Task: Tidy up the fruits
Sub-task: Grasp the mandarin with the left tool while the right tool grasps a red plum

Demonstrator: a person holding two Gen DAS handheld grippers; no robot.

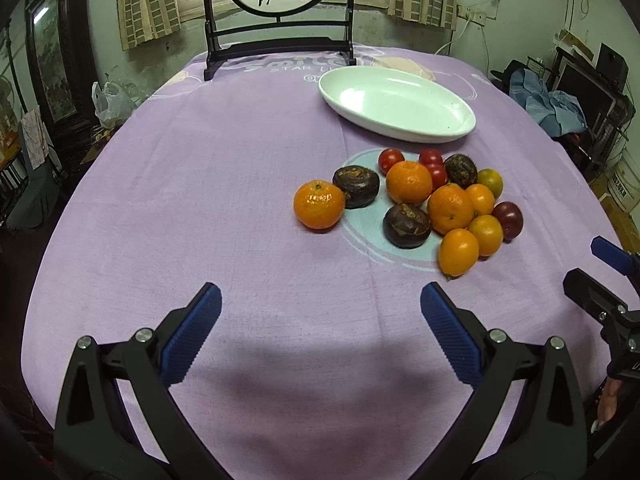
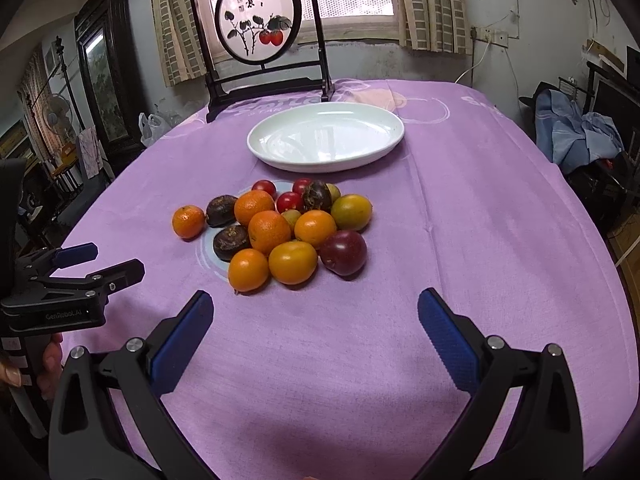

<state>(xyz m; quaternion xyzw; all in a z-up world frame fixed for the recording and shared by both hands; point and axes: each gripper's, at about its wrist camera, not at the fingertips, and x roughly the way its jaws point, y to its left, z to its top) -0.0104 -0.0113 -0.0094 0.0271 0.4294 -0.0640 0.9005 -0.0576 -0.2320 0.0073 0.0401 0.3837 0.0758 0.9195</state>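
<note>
the left gripper (image 1: 321, 308) is spread wide over the near edge of the purple tablecloth (image 1: 200, 184), holding and touching nothing, and the right gripper (image 2: 316, 314) is spread just as wide beside it, also with nothing between its blue pads (image 2: 448, 340). toward the far edge lies the white oval plate (image 2: 280, 136) with nothing on it, in front of a black-framed round screen (image 2: 258, 24). the fruit pile (image 2: 276, 228) sits mid-cloth, between plate and grippers, one mandarin (image 1: 319, 204) slightly apart on its left.
</note>
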